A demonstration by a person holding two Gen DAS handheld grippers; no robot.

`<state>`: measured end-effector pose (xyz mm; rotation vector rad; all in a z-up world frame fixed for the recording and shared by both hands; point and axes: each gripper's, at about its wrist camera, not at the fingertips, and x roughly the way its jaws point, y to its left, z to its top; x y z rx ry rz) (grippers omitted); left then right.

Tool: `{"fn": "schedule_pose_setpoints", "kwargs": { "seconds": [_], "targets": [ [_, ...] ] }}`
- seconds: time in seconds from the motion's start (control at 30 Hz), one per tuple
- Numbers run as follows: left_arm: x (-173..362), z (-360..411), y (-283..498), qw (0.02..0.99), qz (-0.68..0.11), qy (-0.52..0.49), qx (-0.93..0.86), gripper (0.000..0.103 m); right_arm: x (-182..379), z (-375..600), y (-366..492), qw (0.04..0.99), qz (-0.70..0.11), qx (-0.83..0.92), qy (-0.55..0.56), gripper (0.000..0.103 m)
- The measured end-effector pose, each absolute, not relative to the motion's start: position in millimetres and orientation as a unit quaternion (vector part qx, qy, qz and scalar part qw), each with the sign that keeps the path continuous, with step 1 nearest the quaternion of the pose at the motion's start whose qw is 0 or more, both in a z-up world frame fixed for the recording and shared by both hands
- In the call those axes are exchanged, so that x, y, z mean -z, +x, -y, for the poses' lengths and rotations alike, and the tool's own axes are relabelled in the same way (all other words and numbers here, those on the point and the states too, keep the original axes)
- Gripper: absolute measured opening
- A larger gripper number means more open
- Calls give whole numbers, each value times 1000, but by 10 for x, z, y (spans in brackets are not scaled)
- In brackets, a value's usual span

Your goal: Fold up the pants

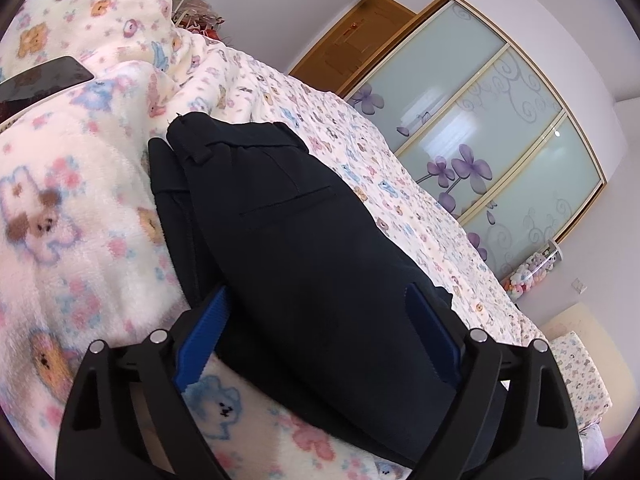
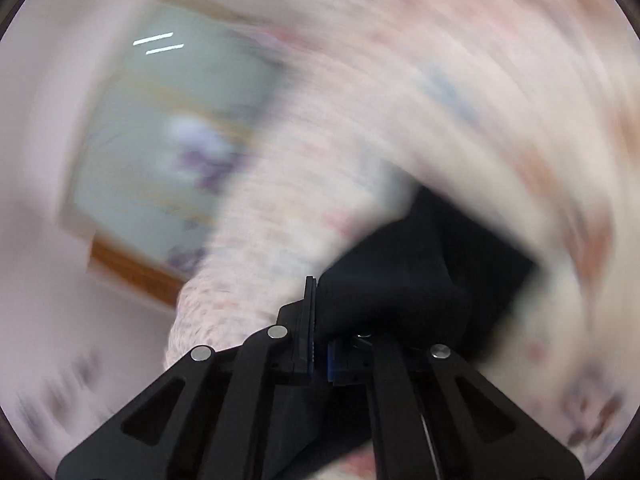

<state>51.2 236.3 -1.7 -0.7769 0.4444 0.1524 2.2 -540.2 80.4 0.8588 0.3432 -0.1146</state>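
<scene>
The dark navy pants [image 1: 280, 220] lie folded into a long strip on the fleece bear-print blanket [image 1: 72, 208], with the waistband and a back pocket at the far end. My left gripper [image 1: 316, 290] stands open and straddles the near end. Its blue pads [image 1: 204, 332] sit on either side of the cloth without pressing it. The right wrist view is heavily blurred. There my right gripper [image 2: 316, 292] is shut, with a bunch of the dark pants [image 2: 420, 264] pinched at its fingertips and draped over the right finger.
A dark phone or tablet [image 1: 44, 76] lies on the blanket at the far left. Beyond the pants is the bed's printed sheet [image 1: 400, 208]. A wardrobe with frosted sliding doors [image 1: 480, 140], a wooden door [image 1: 360, 40] and plush toys [image 1: 528, 272] stand past the bed.
</scene>
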Motion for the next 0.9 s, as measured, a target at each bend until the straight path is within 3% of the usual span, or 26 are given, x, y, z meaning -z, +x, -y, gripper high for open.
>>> {"fn": "schedule_pose_setpoints", "kwargs": {
  "seconds": [0.07, 0.1, 0.27, 0.43, 0.6, 0.67, 0.73, 0.77, 0.9],
  "targets": [
    [19, -2377, 515, 898, -214, -378, -72, 89, -1163, 5110, -101, 956, -109, 59, 267, 4],
    [18, -2381, 515, 898, -214, -378, -72, 89, -1135, 5124, -85, 955, -121, 77, 258, 4],
    [23, -2405, 508, 897, -214, -382, -64, 89, -38, 5710, -9, 808, -311, 132, 482, 4],
    [27, -2413, 498, 895, -211, -388, -66, 89, -186, 5692, -162, 822, -260, 96, 498, 4],
    [26, -2404, 496, 895, -210, -388, -65, 89, -144, 5717, -141, 793, -309, 137, 506, 10],
    [28, -2407, 500, 895, -210, -389, -64, 89, -211, 5729, -236, 794, -295, 147, 511, 17],
    [29, -2410, 504, 895, -210, -388, -65, 89, -296, 5773, -418, 796, -281, 160, 511, 55],
    [30, -2413, 504, 895, -210, -389, -64, 89, -317, 5768, -463, 797, -274, 160, 513, 59],
    [30, -2414, 504, 895, -210, -389, -64, 89, -318, 5830, -534, 787, -267, 165, 531, 58]
  ]
}}
